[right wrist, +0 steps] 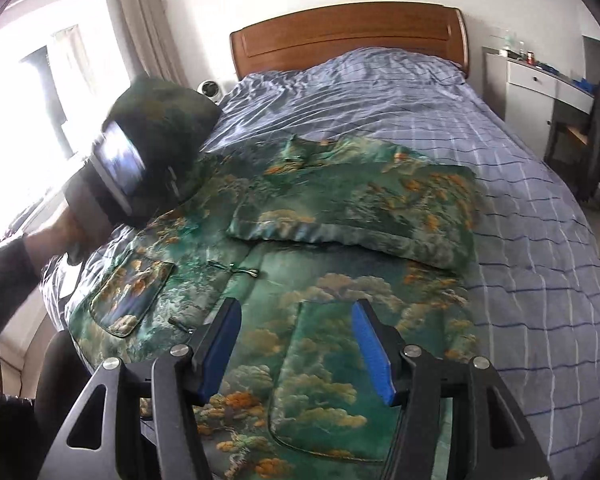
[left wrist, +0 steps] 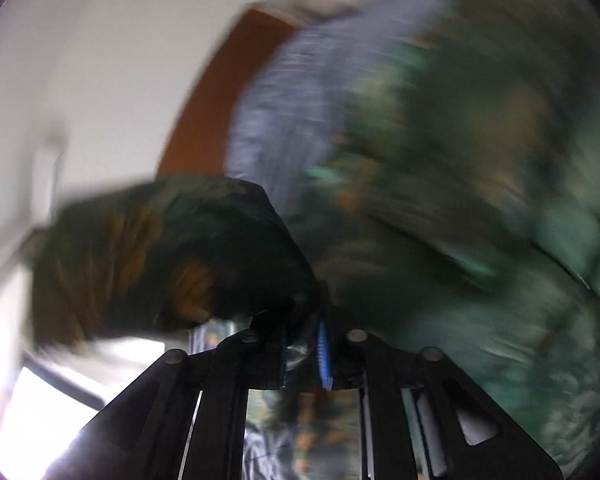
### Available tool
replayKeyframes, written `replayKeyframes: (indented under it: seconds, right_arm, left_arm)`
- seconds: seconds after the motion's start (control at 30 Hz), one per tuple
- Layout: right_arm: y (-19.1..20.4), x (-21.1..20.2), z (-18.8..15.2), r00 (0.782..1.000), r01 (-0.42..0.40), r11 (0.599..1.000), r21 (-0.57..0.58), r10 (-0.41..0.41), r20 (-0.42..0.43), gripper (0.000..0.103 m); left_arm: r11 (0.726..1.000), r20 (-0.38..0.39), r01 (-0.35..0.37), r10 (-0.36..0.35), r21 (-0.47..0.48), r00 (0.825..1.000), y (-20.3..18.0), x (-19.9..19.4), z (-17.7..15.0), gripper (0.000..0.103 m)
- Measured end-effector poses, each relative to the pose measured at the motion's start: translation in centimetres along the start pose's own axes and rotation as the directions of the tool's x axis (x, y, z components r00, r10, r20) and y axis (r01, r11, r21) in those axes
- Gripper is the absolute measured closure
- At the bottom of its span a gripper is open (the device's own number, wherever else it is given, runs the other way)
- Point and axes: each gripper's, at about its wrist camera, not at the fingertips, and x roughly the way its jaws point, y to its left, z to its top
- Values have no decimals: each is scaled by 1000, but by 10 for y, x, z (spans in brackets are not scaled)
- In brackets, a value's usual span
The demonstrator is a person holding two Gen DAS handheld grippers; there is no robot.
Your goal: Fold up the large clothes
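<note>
Your left tongs (left wrist: 304, 344) are pinched on the left sleeve (right wrist: 168, 136) of the green printed robe (right wrist: 312, 320), raised at ten o'clock (blurred, so probably mid-swing). The robe lies lengthwise on the bed (right wrist: 520, 208), collar at twelve. Your right tongs (right wrist: 296, 348) hover half-spread and empty above its hem.

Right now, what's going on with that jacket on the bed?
A person is folding a green printed jacket spread on the bed. The left gripper is shut on its left sleeve, lifted off the bed. The other sleeve already lies across the chest. The right gripper hovers open over the hem.
</note>
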Motion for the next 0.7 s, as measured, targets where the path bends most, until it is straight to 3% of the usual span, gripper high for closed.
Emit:
replayKeyframes:
  seconds: [0.07,0.1,0.13,0.2,0.3,0.4,0.47,0.57,0.7]
  right_arm:
    - [-8,-4,-2,1000,20,1000,4,-20,-1,44]
    - [-11,-4,-3,1000,28,1000,6,-28,-3,44]
    - [-15,-5,-4,999,37,999,11,-36,-6,44]
    - [-21,-1,-5,999,46,999,25,-46,-18,44]
    - [-27,14,-2,999,29,999,46,-26,-45,44]
    - [-34,40,9,995,-66,989,132,75,-67,44]
    - [-41,66,23,982,-162,961,222,178,-57,43]
    - [-44,112,47,961,-240,918,316,271,-59,43]
    - [-34,178,67,932,-263,880,396,338,-131,43]
  left_arm:
    - [997,-24,47,-45,69,999,-28,2,-8,86]
    - [996,-28,51,-49,78,998,-32,1,-13,79]
    - [995,-29,54,-52,78,998,-35,-3,-18,61]
    - [997,-16,45,-45,55,999,-32,-11,-29,36]
    - [997,-20,77,-77,-17,997,-14,-19,-43,30]
    - [976,-50,133,-144,-173,988,11,-26,-59,30]
    - [931,-63,185,-214,-314,975,30,-31,-70,30]
    - [851,-61,219,-281,-477,958,52,-34,-84,30]
    - [755,-37,252,-342,-606,939,50,-47,-105,29]
